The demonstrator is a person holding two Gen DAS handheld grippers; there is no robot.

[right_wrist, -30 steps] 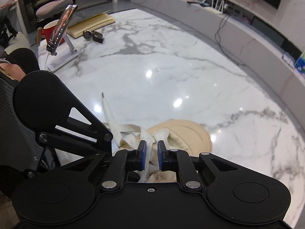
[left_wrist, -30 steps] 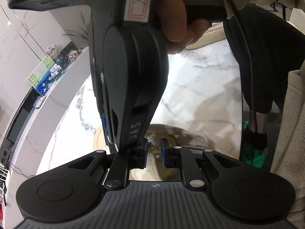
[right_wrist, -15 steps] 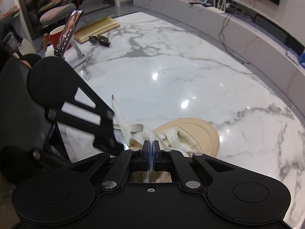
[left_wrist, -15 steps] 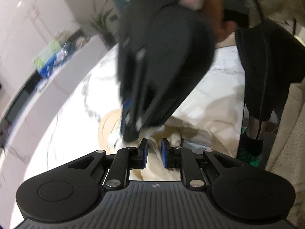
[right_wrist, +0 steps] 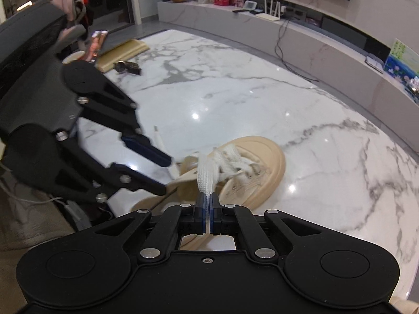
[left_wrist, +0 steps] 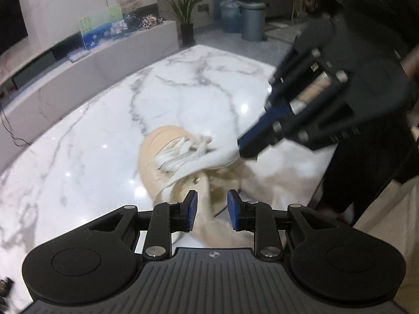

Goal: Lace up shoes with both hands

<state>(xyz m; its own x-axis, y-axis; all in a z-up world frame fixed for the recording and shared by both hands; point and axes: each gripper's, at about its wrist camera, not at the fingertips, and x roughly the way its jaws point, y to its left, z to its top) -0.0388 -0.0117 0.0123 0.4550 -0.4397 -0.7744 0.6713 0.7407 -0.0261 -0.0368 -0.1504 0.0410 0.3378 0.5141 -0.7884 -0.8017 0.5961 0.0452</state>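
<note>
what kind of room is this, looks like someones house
Most likely a home living room: a marble-topped table holds the beige shoe, a long low media ledge carries a white router under a dark screen, and a potted plant stands by the wall.

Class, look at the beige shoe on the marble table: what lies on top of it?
White laces cross the beige shoe; the right hand-held gripper pinches one lace end. The shoe's inside is mostly hidden.
</note>
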